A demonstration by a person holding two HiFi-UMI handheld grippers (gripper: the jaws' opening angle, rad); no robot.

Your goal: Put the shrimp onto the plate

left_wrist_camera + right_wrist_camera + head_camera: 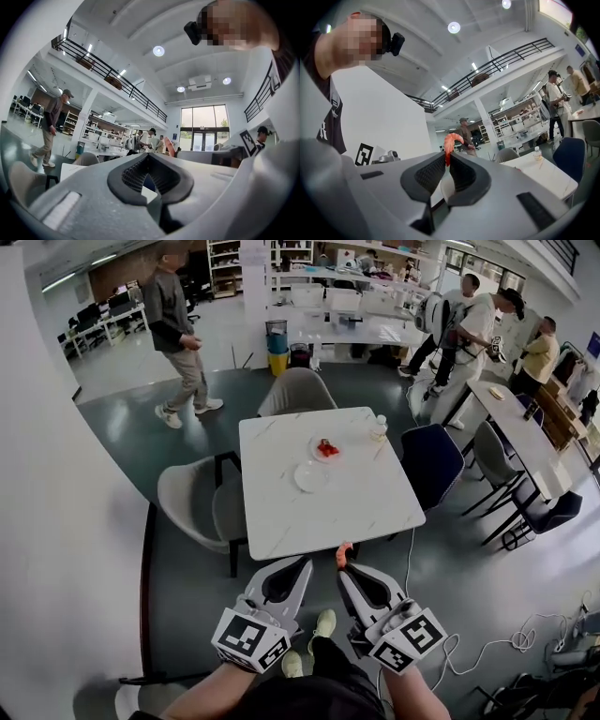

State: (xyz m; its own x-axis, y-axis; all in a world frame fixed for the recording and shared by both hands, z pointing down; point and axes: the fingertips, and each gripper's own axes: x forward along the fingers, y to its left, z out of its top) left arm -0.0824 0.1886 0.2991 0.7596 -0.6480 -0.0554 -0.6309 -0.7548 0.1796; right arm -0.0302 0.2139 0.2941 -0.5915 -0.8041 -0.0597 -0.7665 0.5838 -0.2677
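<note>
- Shrimp (451, 142): orange-pink and curled. Its lower end is pinched between the jaw tips of the right gripper and the rest arches above them. It is held in the air off the near edge of the table, not on any plate.
- Right gripper (343, 567): jaws clamped on the shrimp.
- Left gripper (306, 562): jaw tips pressed together with nothing between them. It sits just beside the right gripper.
- Empty plate (310, 476): white, near the middle of the table, well apart from the shrimp.
- Second plate (316, 456): just beyond the empty plate, holding red pieces (326, 448) too small to identify.
- Bottle (379, 427): small, upright, near the far right corner of the table.
- Table (281, 517): white, marble-patterned, square.
- Chairs: grey chair (187, 502) at the left side, navy chair (431, 460) at the right.
</note>
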